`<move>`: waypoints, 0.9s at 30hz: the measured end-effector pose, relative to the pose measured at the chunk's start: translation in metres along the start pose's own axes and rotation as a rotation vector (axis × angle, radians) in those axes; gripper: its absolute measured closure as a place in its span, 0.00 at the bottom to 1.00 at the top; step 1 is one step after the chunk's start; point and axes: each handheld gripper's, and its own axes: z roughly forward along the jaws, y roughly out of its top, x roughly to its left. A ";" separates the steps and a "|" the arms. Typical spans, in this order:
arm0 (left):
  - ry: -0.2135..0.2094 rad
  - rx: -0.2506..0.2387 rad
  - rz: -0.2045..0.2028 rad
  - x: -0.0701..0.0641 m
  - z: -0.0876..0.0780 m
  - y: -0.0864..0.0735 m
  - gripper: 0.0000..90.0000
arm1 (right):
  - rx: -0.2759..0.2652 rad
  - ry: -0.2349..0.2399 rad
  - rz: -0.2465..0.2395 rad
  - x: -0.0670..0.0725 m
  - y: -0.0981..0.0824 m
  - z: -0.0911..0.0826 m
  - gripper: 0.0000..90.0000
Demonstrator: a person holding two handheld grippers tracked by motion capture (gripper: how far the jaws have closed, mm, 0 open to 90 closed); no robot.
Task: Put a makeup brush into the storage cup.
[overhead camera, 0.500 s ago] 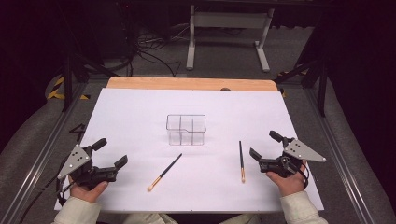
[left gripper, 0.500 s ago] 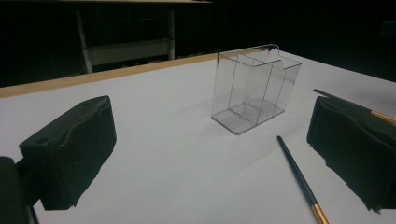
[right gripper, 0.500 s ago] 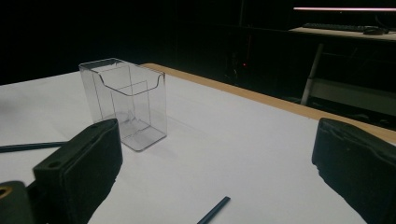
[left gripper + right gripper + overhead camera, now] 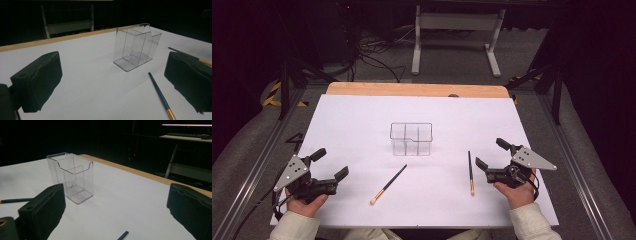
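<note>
Sizing up: two thin brushes lie flat on the white bench [image 4: 362, 115], with a clear box standing between and beyond the two claws.
Left claw [image 4: 332, 165]: open, jaws wide apart with nothing between them, resting low at the bench's near edge.
Right claw [image 4: 492, 155]: open as well, jaws spread and empty.
Left brush [image 4: 388, 184]: lies ahead of the left claw and toward the other hand, slanted, pale tip nearest the person, dark handle pointing at the box.
Right brush [image 4: 470, 172]: just beside the right claw's jaw tips, lying almost straight away from the person, pale end near.
Box [image 4: 411, 138]: upright, well apart from both claws, farther up the bench; divided inside into compartments.
Handling, brushes: I'd judge them light, stiff and slim; lying flat on a smooth sheet, they may roll or skid when pinched. Mid-handle looks the best place to take hold, jaws set across the shaft.
Handling, box: thin clear plastic, probably light and easy to tip if a brush knocks its rim.
Left claw's view: shows the left brush's gold ferrule [image 4: 171, 114] and the box's inner dividers [image 4: 140, 50] close up.
Right claw's view: shows the scooped front lip of the box [image 4: 72, 168].
High view: gives the whole layout, both hands and both brushes together.
</note>
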 end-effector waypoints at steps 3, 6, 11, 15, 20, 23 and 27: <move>-0.002 0.004 0.003 -0.001 0.000 0.000 0.03 | 0.002 0.009 -0.004 0.002 0.002 0.002 0.03; -0.002 0.002 0.003 -0.001 0.000 0.000 0.03 | -0.006 0.026 0.005 0.006 0.007 0.006 0.03; -0.002 0.003 0.002 -0.001 0.000 0.000 0.03 | -0.004 0.063 -0.006 0.015 0.015 0.015 0.03; -0.001 0.007 0.008 -0.001 0.001 0.000 0.03 | 0.009 0.102 -0.029 0.026 0.022 0.026 0.03; -0.003 0.012 0.010 0.000 0.001 0.000 0.03 | 0.010 0.152 -0.055 0.040 0.033 0.041 0.03; 0.000 0.009 0.014 -0.001 0.000 -0.001 0.03 | 0.000 0.173 -0.063 0.046 0.038 0.044 0.03; 0.001 0.009 0.011 0.000 0.001 -0.001 0.03 | -0.008 0.195 -0.058 0.050 0.042 0.049 0.03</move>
